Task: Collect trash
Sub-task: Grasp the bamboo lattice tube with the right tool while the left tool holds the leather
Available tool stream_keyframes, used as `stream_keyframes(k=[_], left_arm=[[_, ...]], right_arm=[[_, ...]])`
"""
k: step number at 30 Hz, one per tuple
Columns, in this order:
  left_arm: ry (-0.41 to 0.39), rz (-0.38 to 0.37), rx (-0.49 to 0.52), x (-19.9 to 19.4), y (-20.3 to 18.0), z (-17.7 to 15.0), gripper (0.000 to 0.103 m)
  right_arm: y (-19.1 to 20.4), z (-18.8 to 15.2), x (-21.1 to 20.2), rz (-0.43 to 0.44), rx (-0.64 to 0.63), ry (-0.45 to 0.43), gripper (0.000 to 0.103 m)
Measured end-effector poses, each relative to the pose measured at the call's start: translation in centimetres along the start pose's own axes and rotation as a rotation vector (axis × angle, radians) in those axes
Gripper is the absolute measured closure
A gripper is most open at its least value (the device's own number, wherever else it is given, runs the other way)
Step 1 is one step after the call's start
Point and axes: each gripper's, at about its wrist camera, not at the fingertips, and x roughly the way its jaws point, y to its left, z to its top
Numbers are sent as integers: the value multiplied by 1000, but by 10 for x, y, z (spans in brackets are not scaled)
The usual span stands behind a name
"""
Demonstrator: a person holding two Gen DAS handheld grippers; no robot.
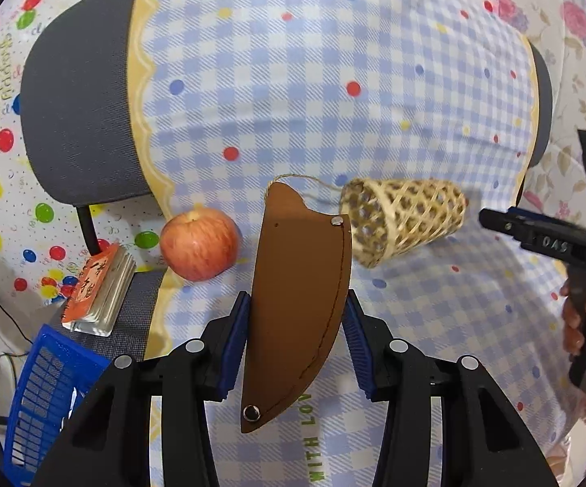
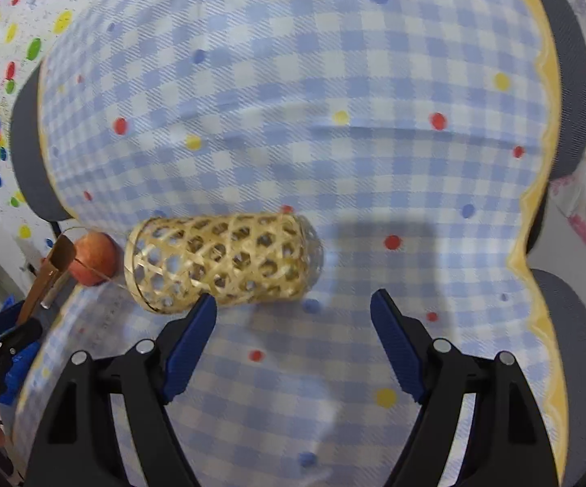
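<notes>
Bright, even indoor light — soft shadows beside the woven basket [image 2: 224,261]; right wrist view slightly motion-blurred, left sharper — fisheye bending and dark vignette at edges

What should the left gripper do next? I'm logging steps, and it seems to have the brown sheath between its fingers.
Probably carry the brown leather sheath left toward the blue crate at the table's edge. The left gripper has the sheath between its fingers, seemingly lifted, while the right gripper is open near the woven basket.

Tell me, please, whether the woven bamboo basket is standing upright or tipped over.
Tipped over. The bamboo basket lies on its side on the checked cloth, its open rim facing the apple.
</notes>
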Motion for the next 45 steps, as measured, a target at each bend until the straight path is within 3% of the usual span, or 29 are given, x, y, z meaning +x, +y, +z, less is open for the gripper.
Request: stream_keyframes(k=[6, 9, 12, 16, 23, 28, 34, 35, 37, 42, 43, 45], left_arm=[[31, -19, 24, 5, -5, -9, 57], [145, -82, 27, 22, -5, -25, 56], [173, -111, 53, 24, -7, -40, 56], [137, -133, 38, 8, 1, -44, 56], [15, -4, -55, -18, 32, -24, 56], [14, 27, -117, -6, 49, -16, 56], [17, 3, -133, 6, 55, -14, 56], [18, 0, -134, 7, 56, -14, 56], [20, -9, -132, 8, 57, -14, 56], [8, -31, -114, -4, 52, -17, 56], [3, -38, -108, -8, 49, -18, 56], [-7, -49, -94, -16, 42, -20, 56]], right_arm=[[20, -2, 17, -6, -31, 23, 26], [30, -8, 15, -8, -47, 23, 26], [41, -13, 10, -32, -92, 21, 26], [47, -17, -2, -23, -99, 13, 26], [81, -13, -1, -37, -120, -11, 26], [116, -4, 25, -142, -154, -12, 31], [140, 3, 64, -293, -189, 23, 31], [139, 3, 66, -324, -192, 23, 32], [136, 3, 67, -366, -190, 30, 47], [112, -2, 28, -340, -164, -8, 51], [107, -3, 17, -332, -162, -16, 79], [94, -5, -7, -336, -146, -31, 88]])
